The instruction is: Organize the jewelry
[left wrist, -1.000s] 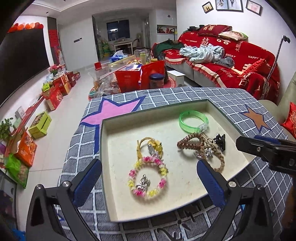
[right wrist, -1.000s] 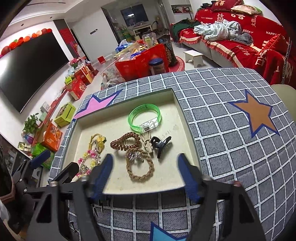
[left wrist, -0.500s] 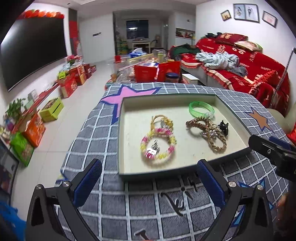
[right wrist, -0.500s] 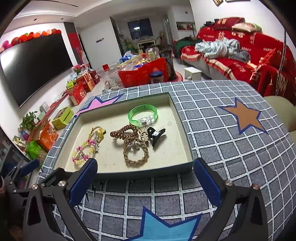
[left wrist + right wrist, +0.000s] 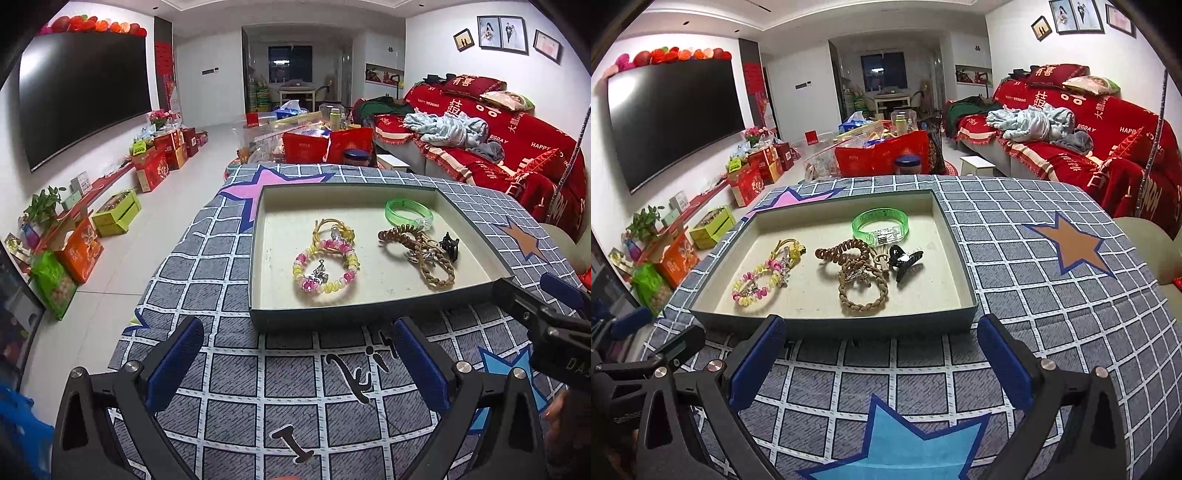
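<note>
You hold both grippers back over the checked tablecloth [image 5: 1052, 295], on the near side of the tray [image 5: 834, 326], and neither touches anything. Your left gripper [image 5: 295, 362] is released, its blue pads wide apart and nothing between them; your right gripper [image 5: 879, 362] is released and empty too. Judging by this stand-off, you either have not started on a piece or have finished with one; the frames alone cannot settle which.

All the jewelry lies inside the shallow tray, which sits flat on the cloth. It falls into two loose groups, well apart from each other, which suggests some sorting by kind.

On the left side:
- a pink and yellow bead bracelet [image 5: 325, 273] with a small silver charm inside its ring
- a yellow cord loop [image 5: 332, 230] just behind it, touching or overlapping the beads

On the right side:
- a translucent green bangle [image 5: 881, 223] lying flat nearest the far wall
- a brown spiral hair tie [image 5: 842, 253]
- a tan braided loop [image 5: 864, 291] with a silver piece on it, tangled against the spiral tie
- a black claw clip [image 5: 905, 260] just beside the braided loop

The right-hand cluster looks knotted together, so lifting one piece may drag its neighbours.
</note>
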{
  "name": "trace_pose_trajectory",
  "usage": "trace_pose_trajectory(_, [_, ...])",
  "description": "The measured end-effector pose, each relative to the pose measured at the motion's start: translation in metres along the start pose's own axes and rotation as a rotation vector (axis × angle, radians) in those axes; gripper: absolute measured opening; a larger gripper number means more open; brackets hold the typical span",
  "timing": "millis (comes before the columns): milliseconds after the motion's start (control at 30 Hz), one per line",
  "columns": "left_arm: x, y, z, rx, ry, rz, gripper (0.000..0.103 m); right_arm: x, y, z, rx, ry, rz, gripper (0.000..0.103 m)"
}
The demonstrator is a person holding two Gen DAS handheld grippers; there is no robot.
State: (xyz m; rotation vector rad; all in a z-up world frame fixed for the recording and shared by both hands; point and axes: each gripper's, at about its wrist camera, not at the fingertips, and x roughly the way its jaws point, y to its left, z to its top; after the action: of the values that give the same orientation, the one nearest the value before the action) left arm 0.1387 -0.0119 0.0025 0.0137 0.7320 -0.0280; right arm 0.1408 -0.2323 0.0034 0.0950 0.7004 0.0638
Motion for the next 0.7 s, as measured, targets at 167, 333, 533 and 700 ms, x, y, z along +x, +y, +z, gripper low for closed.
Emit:
trace_pose_trajectory(167, [-0.0029, -0.0001, -0.0009, -0.003, -0.001, -0.001, 0.103, -0.0009, 0.0001, -0.0003, -0.001, -0.001, 0.0, 0.103])
trace_pose_trajectory(333, [-0.0035, -0.0008, -0.0022, -0.003, 0.004, 0.002, 0.103, -0.001, -0.0002, -0.0005, -0.001, -0.001, 0.0, 0.103])
trace_pose_trajectory(533, [-0.0034, -0.0006, -0.0035, -0.003, 0.01, 0.005, 0.103, -0.0004, -0.0001, -0.0006, 0.0, 0.0, 0.001, 0.103])
trace_pose_trajectory(700, [-0.003, -0.0005, -0.0037, -0.002, 0.01, 0.003, 0.103, -0.0021, 0.0021, -0.0003, -0.003, -0.001, 0.002, 0.103])
